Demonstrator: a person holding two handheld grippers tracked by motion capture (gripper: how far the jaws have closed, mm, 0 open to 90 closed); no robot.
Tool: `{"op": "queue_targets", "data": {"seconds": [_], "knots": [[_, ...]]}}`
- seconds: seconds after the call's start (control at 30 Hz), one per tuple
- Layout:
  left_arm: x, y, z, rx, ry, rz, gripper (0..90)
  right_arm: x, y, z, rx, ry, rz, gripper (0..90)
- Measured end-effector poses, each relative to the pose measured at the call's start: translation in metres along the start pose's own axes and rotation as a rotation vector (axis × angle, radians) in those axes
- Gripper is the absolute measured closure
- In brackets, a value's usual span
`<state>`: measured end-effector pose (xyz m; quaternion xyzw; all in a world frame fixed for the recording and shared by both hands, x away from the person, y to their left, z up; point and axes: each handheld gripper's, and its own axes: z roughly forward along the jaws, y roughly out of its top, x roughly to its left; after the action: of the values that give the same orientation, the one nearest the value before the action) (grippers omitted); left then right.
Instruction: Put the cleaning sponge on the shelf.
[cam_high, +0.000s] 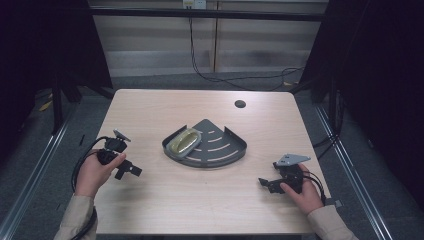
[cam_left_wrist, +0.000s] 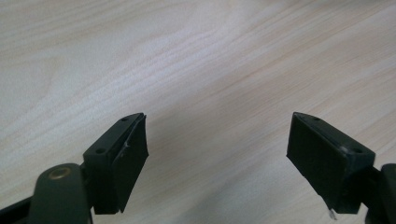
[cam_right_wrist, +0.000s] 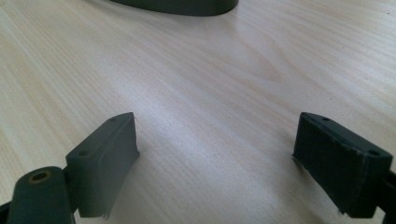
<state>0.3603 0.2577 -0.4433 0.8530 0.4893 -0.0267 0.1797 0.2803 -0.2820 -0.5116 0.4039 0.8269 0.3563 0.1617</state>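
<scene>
Both tools — left tool (cam_high: 131, 170), right tool (cam_high: 265, 183) — gape empty; approach the yellow-green oval soap (cam_high: 183, 141) (inside dark quarter-round metal tray (cam_high: 225, 155)) squarely.

no readable text, no labels, no brand marks, no numbers or signs on anything in view

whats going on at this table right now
A person sits at a wooden table with a two-jaw gripper in each hand. The left gripper and the right gripper both hover low over bare wood, jaws open, holding nothing. Between them sits a dark fan-shaped slotted tray, and a yellowish oval object lies in its left part. Neither gripper touches the tray.
</scene>
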Motion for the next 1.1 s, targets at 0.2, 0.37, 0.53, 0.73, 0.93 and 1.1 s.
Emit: {"op": "queue_targets", "data": {"seconds": [0.2,0.37,0.53,0.73,0.93,1.1], "knots": [[0.002,-0.009,0.005,-0.004,0.004,-0.012,19.9,0.0,0.0,0.0,0.0,0.0,0.0,12.9],[0.004,-0.016,0.012,-0.004,0.007,-0.013,19.9,0.0,0.0,0.0,0.0,0.0,0.0,12.9],[0.007,-0.023,0.016,0.004,0.005,-0.021,19.9,0.0,0.0,0.0,0.0,0.0,0.0,12.9],[0.008,-0.031,0.019,0.0,0.016,-0.006,19.8,0.0,0.0,0.0,0.0,0.0,0.0,12.9],[0.008,-0.036,0.019,-0.029,0.019,0.008,19.4,0.0,0.0,0.0,0.0,0.0,0.0,12.9],[0.004,-0.041,0.021,-0.058,0.025,0.052,15.3,0.0,0.0,0.0,0.0,0.0,0.0,12.9]]}}
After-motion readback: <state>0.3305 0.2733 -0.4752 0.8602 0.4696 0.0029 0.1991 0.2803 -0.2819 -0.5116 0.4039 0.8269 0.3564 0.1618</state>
